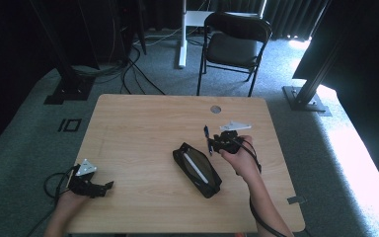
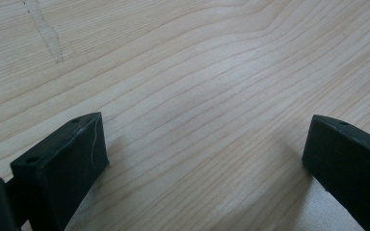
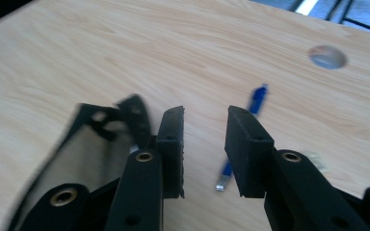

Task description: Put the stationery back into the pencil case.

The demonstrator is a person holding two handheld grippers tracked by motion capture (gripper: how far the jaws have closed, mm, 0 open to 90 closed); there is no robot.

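Lying lengthwise up-table — blue pen [image 3: 243, 136]

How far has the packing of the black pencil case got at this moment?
Done: the pencil case lies open at mid-table with a white item already inside. In hand: nothing; the right gripper has its jaws apart with nothing between them, and the blue pen lies on the table beyond them. Left: the pen probably goes in. The left gripper rests open, idle.

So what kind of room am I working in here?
Probably a lab or recording studio, not a home: a bare wooden table on grey carpet, black curtains around it, metal stands bolted to floor plates, loose cables, and a folding chair.
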